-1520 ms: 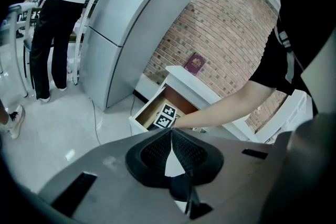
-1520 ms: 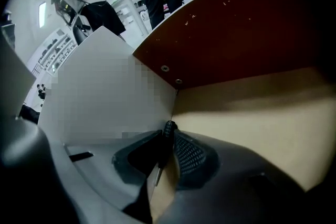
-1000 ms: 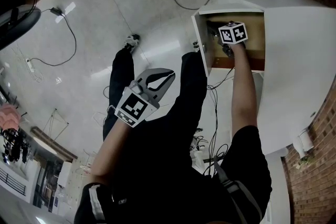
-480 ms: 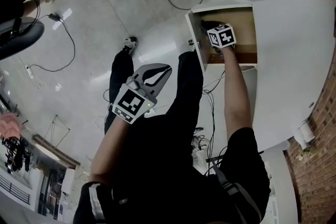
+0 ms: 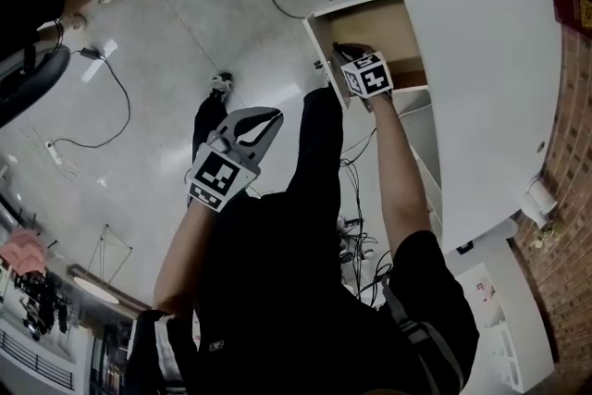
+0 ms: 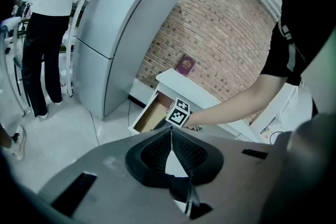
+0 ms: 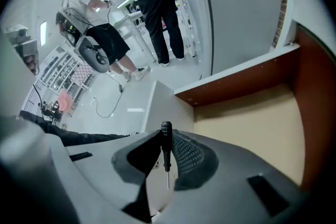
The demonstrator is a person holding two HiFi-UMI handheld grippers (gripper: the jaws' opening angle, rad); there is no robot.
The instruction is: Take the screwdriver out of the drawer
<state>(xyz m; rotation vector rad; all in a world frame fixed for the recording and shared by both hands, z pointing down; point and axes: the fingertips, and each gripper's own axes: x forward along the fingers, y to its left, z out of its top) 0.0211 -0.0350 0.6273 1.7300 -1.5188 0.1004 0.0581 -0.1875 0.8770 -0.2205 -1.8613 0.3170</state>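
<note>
The screwdriver (image 7: 166, 150) is pinched in the right tongs (image 7: 165, 137), the drawer (image 7: 252, 123) beyond them, for lifting out; the left tongs (image 6: 170, 131) are pressed together, empty.

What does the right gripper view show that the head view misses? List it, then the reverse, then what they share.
Only the right gripper view: the screwdriver clamped in the right hand-held gripper. Only the head view: the left hand-held gripper, shut, held away from the cabinet. Both: the open drawer with its tan floor.

Blk screwdriver (image 7: 166, 145), tan drawer (image 7: 252, 128) w/ white front.
</note>
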